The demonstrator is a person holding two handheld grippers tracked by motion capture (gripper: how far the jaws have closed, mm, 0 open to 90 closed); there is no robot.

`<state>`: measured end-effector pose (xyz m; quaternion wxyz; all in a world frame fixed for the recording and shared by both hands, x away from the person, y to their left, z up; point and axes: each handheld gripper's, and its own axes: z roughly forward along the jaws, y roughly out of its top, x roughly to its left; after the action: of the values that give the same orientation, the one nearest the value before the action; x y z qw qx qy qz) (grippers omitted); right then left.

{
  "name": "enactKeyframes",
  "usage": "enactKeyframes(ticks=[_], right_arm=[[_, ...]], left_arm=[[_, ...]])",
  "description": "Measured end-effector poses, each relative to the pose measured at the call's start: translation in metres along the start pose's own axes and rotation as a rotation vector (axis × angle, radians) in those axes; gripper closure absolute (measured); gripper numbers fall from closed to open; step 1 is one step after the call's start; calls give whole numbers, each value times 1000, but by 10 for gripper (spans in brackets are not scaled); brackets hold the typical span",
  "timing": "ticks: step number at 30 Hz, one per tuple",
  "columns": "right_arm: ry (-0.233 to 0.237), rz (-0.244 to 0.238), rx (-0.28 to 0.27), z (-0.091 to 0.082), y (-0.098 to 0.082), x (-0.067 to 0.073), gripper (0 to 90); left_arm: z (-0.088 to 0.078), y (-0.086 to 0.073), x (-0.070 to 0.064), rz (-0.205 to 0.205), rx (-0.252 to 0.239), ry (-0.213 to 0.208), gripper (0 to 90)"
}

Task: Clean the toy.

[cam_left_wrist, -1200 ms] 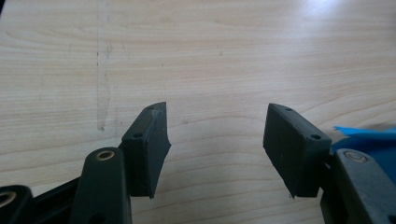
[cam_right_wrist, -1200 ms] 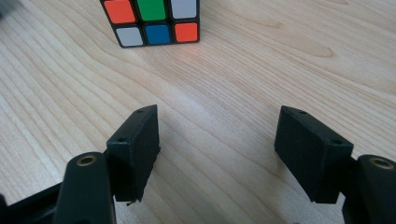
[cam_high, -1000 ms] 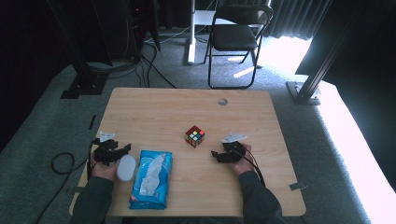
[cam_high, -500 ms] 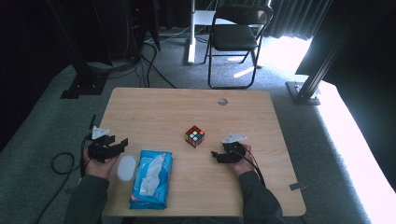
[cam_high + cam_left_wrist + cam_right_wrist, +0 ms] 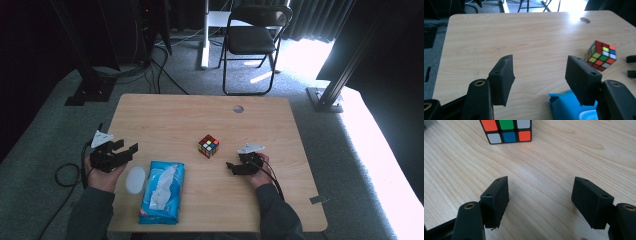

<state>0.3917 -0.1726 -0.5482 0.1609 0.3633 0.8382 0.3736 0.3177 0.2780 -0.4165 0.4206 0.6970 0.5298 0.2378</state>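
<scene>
My left gripper hung with its fingers apart and empty beside the blue plastic wipes pack, while my right gripper, fingers spread on nothing, pointed at the multicoloured puzzle cube mid-way across the wooden bench.

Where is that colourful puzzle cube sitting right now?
In the high view the cube sits near the middle of the table, apart from the blue wipes pack and just ahead of the open right gripper.
</scene>
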Motion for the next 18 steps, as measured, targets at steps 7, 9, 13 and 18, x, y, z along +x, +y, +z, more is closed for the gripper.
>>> enactKeyframes(ticks=[7,9,13,18], right_arm=[[0,0,0,0,0,0,298],[0,-1,0,0,0,0,298],[0,0,0,0,0,0,298],[0,0,0,0,0,0,298]], left_arm=[[-8,6,-15,28,-8,-60,409],[-9,7,-21,42,0,-78,415],[-7,8,-32,67,14,-103,413],[-6,6,-41,86,30,-123,413]])
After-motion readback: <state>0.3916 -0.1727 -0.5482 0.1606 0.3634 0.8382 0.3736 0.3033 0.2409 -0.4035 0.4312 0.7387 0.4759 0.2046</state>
